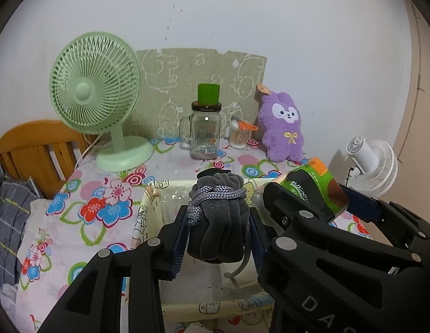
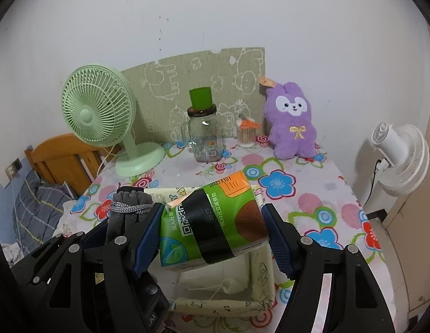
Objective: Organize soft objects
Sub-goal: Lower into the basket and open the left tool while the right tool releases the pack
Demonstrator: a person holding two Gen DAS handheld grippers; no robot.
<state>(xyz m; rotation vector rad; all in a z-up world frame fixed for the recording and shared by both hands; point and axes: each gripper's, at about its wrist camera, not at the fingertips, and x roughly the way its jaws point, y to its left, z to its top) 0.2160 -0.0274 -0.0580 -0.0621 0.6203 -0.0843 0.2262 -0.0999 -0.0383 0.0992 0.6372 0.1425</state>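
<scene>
left wrist: left gripper [image 1: 219,238] clamped on pouch [image 1: 219,216], soft, light; hold mid-body. right gripper [image 2: 215,227] clamped on tissue pack [image 2: 212,222], squashy, slick film; both over bin [image 1: 151,213].

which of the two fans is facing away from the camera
The white fan beside the table: its motor housing and the back of its grille face the camera. The green fan on the table shows its front grille.
</scene>
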